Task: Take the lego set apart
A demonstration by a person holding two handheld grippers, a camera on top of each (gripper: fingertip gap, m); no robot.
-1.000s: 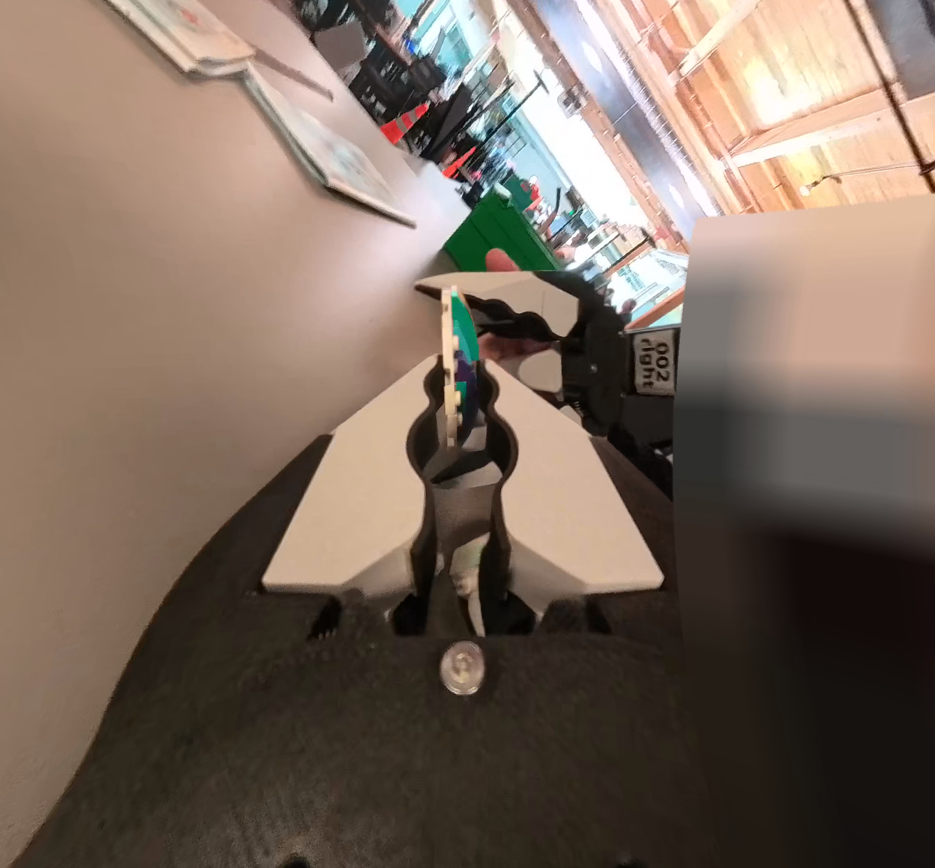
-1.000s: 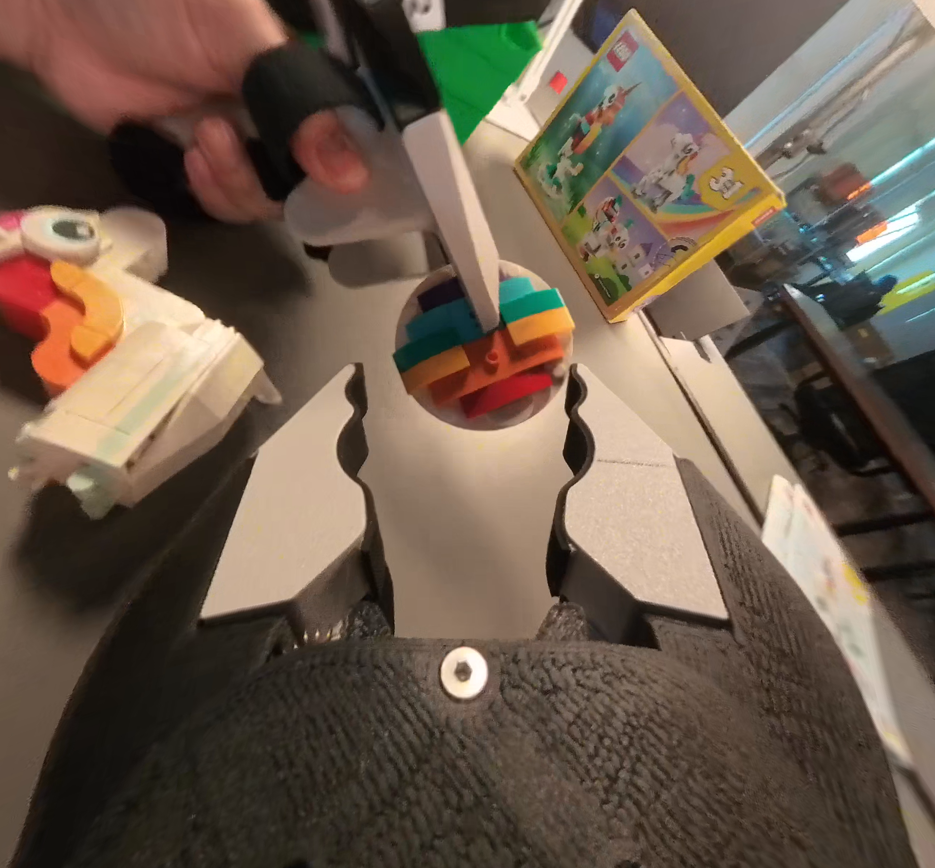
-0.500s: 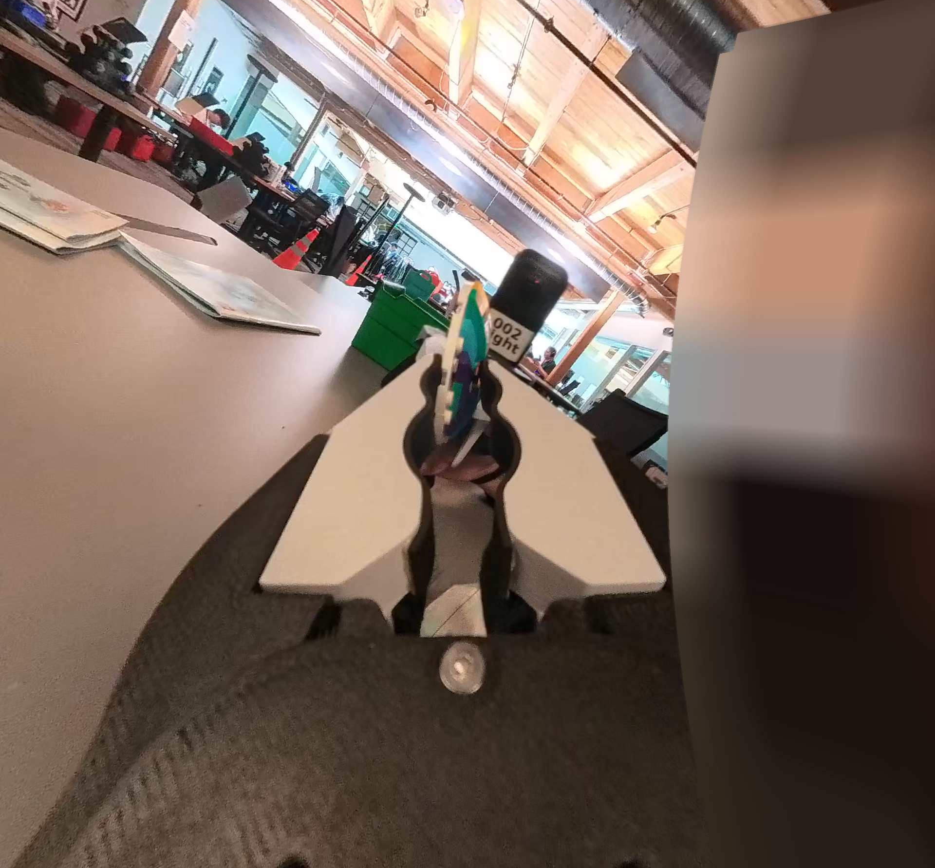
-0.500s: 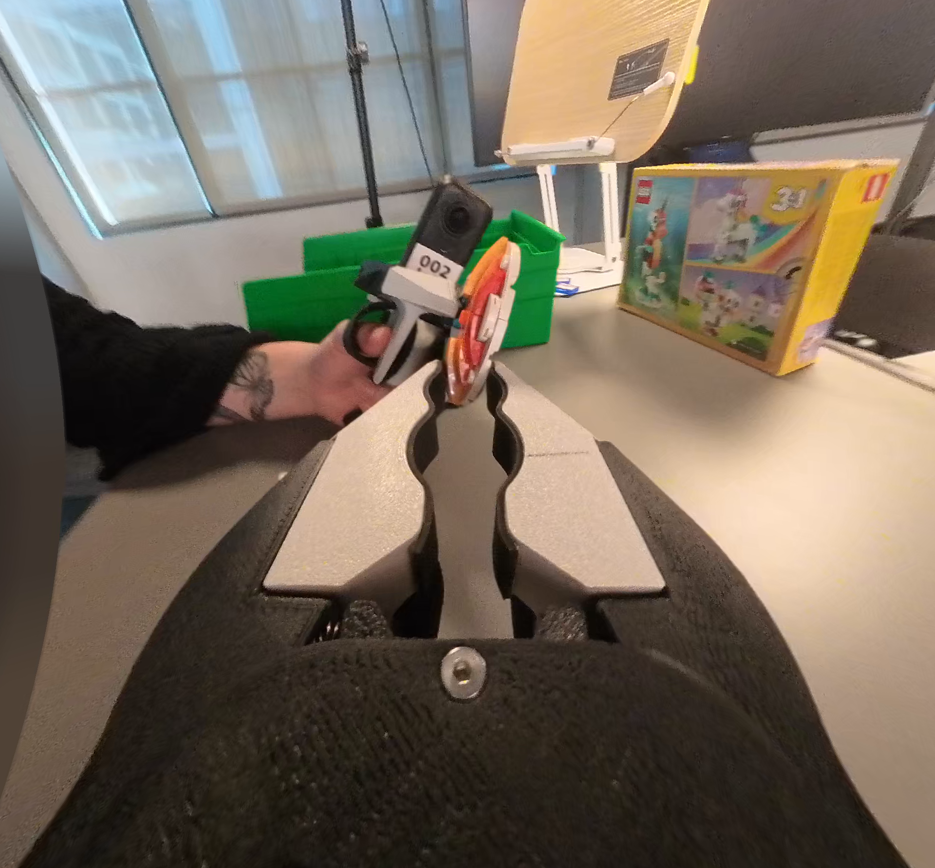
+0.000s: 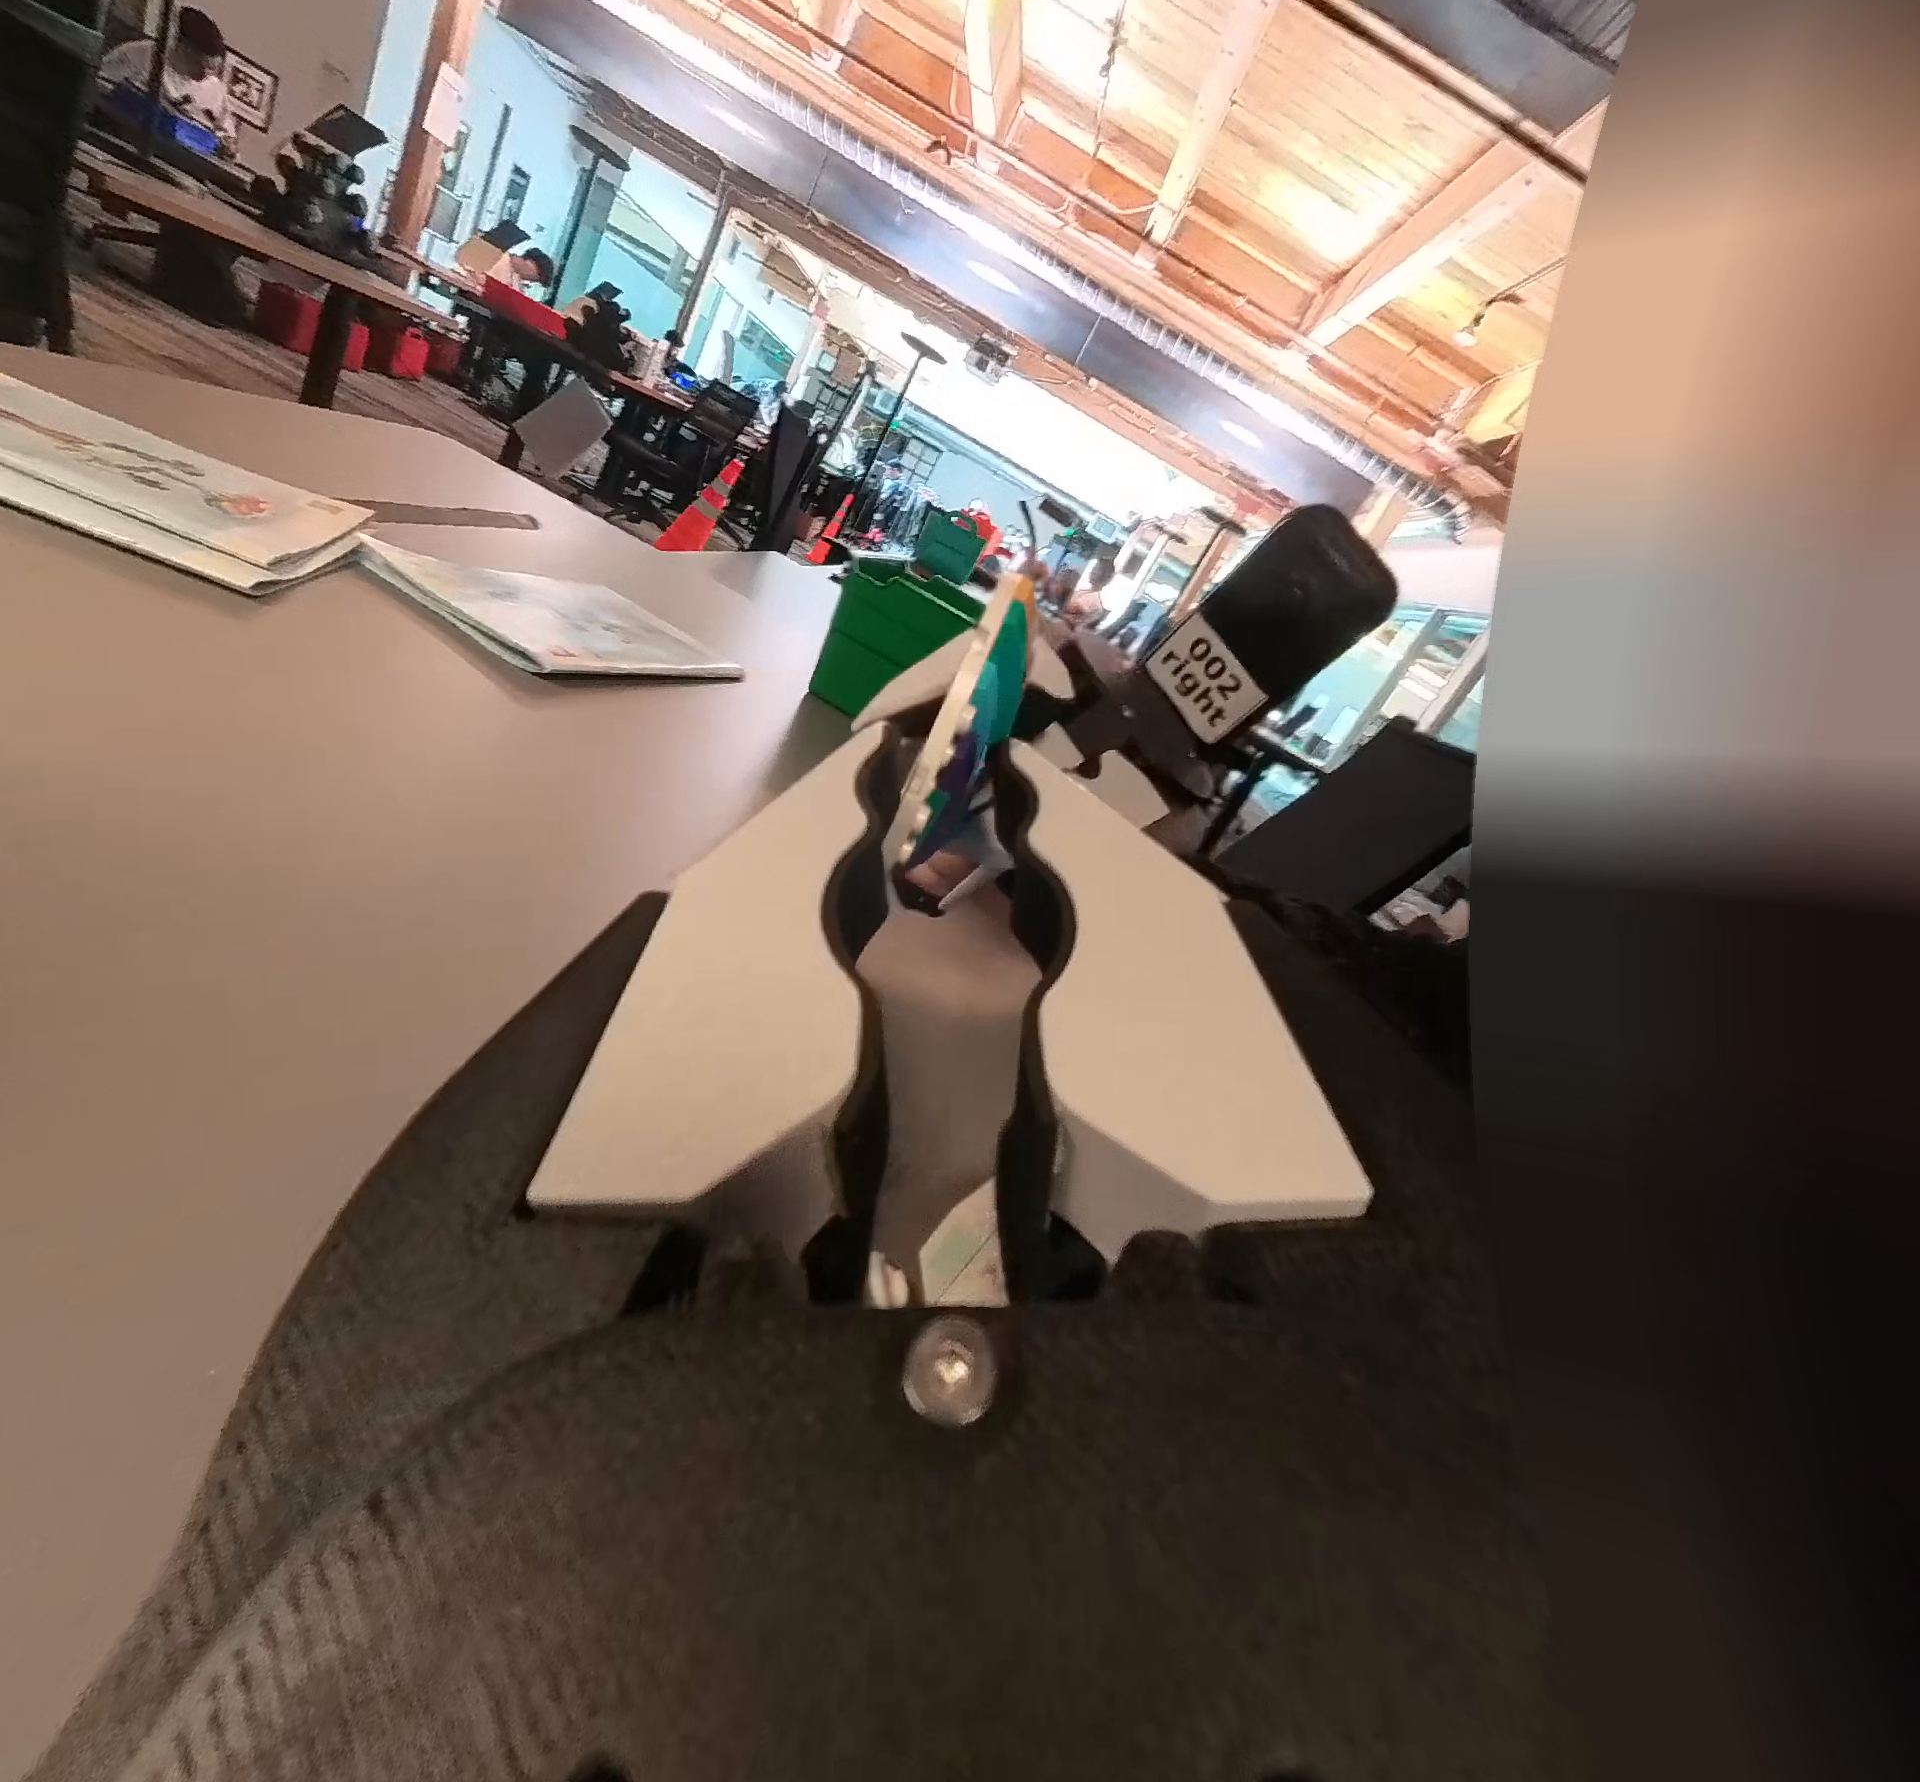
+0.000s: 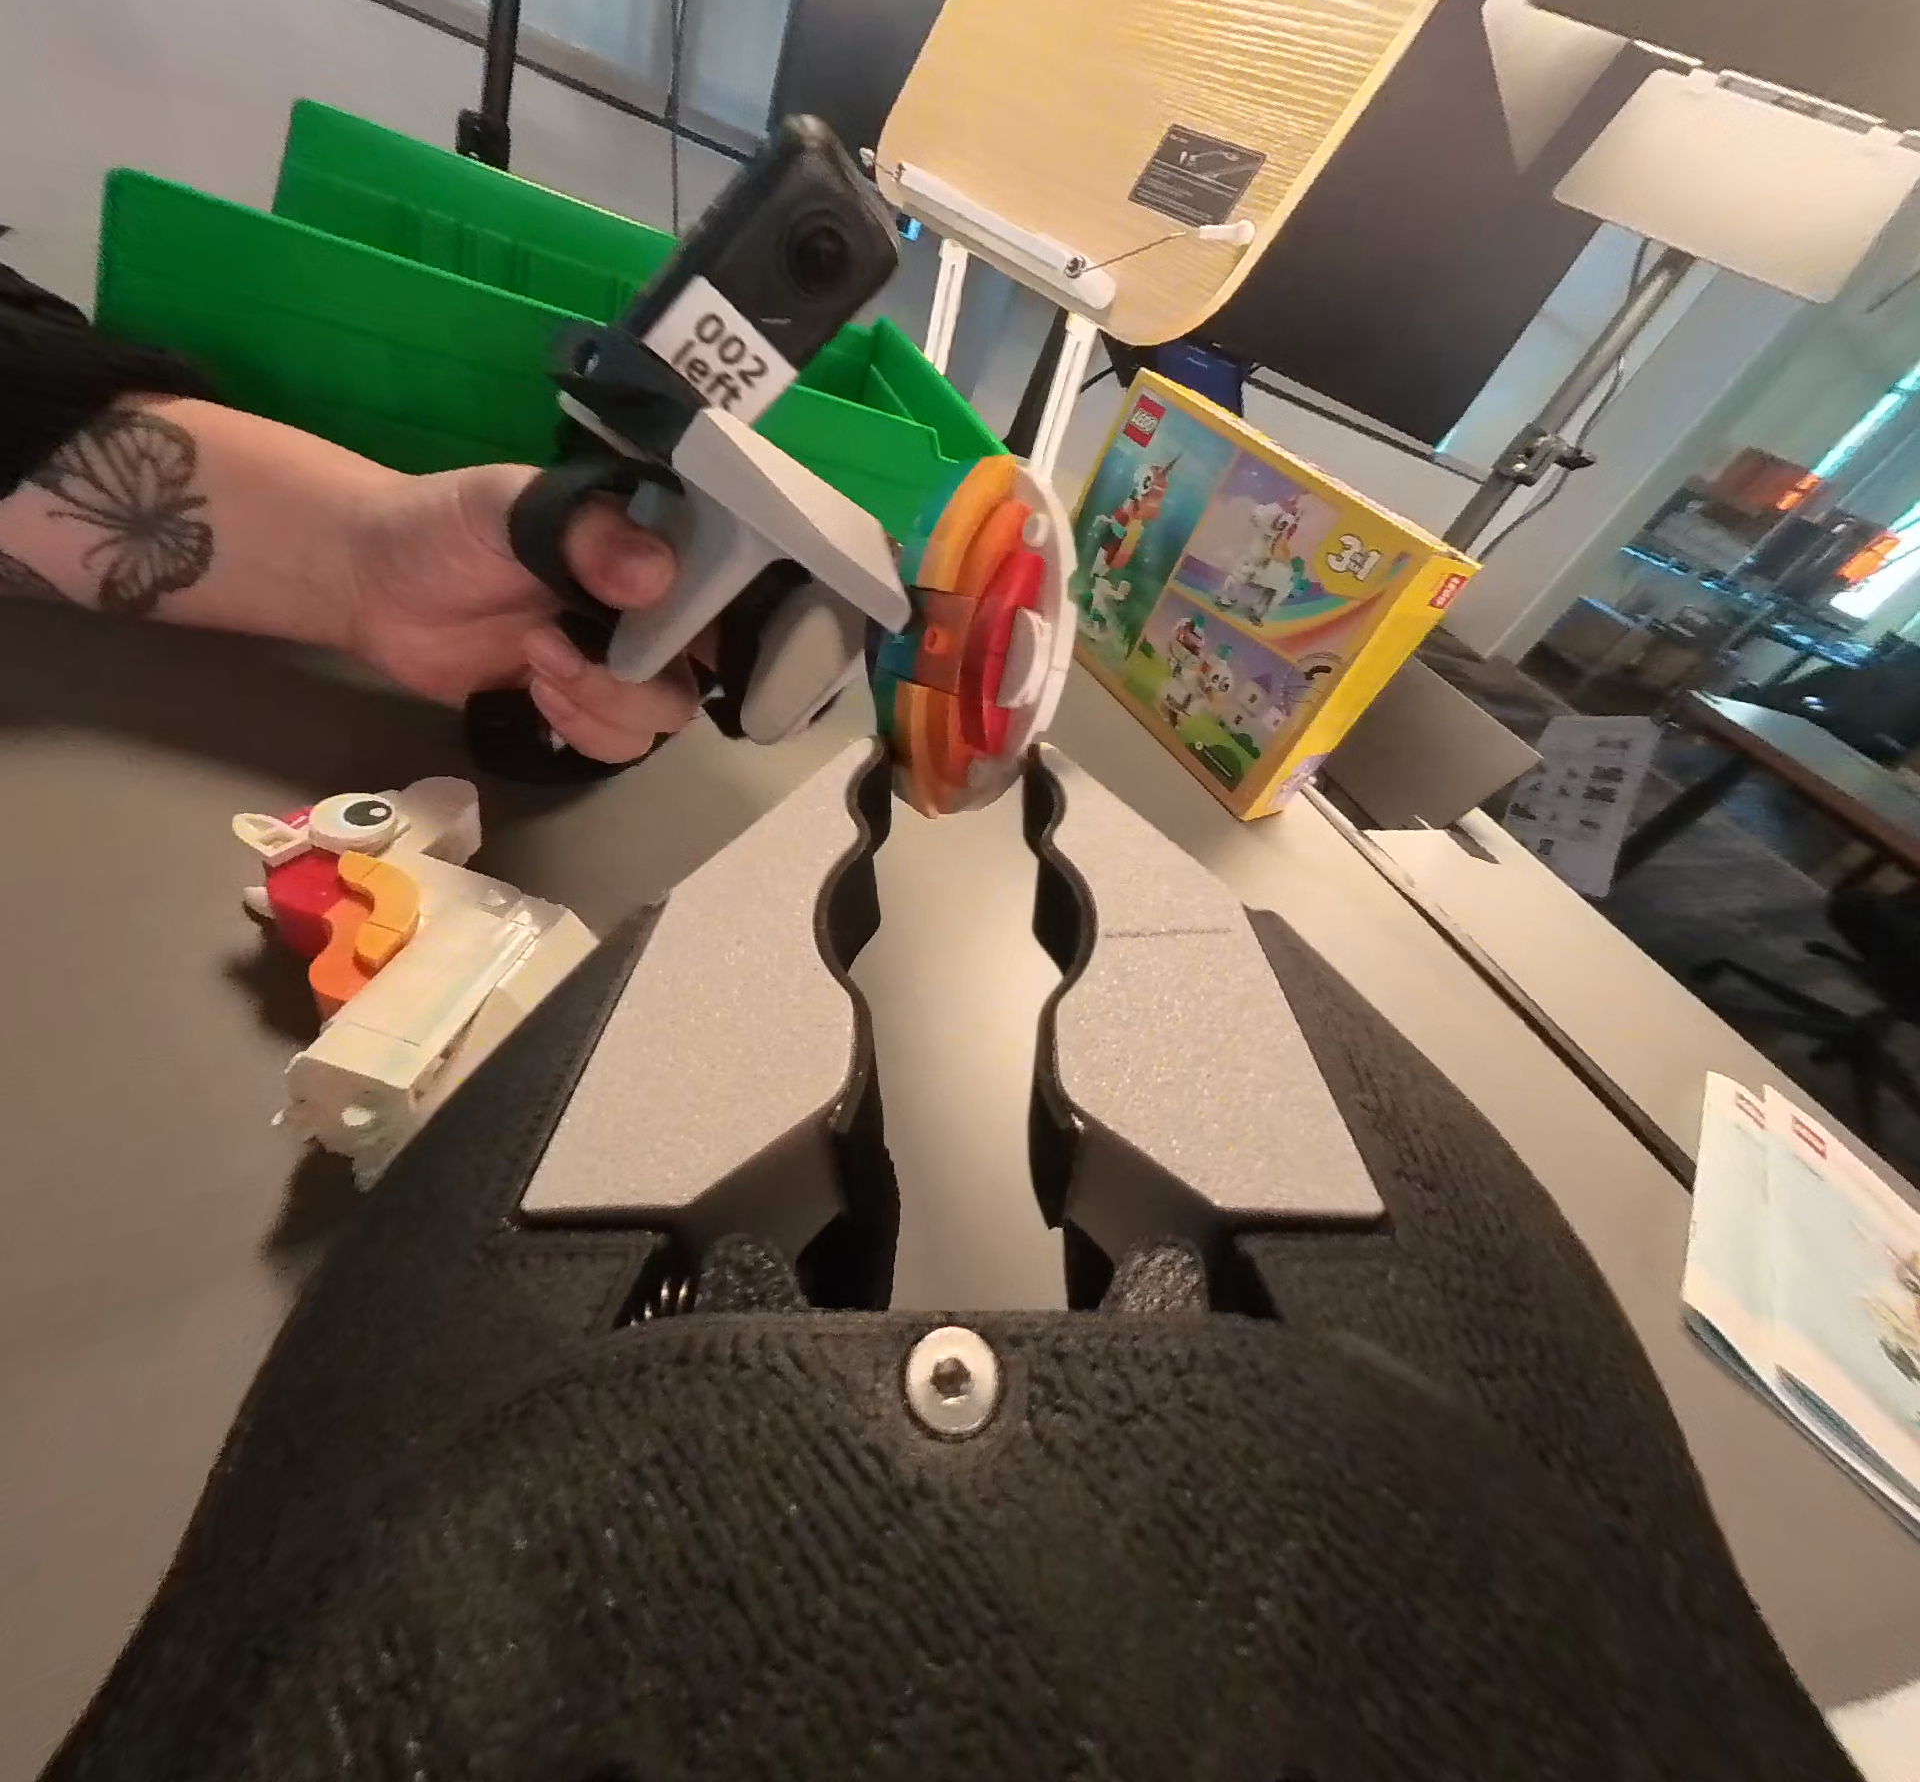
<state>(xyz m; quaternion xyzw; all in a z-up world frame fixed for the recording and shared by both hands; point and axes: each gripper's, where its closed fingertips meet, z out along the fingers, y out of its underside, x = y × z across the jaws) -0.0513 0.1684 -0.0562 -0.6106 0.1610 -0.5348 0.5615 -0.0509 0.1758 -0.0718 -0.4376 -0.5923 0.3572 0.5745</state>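
Left gripper (image 6: 883, 615) is clamped on the rainbow disc (image 6: 977, 631), held in the air w/ its lower edge between the parted right gripper (image 6: 951, 792) fingers; an off-centre squeeze could probably twist it loose onto the table (image 6: 156, 1057).

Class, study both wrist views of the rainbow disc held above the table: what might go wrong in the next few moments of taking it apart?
1. The left tongs grip the rainbow disc only at its edge; a pull may twist it loose and drop it onto the table.
2. The right tongs are open around the disc's lower rim; closing there may grab the white plate, not a brick.
3. Freed bricks could scatter towards the unicorn model.
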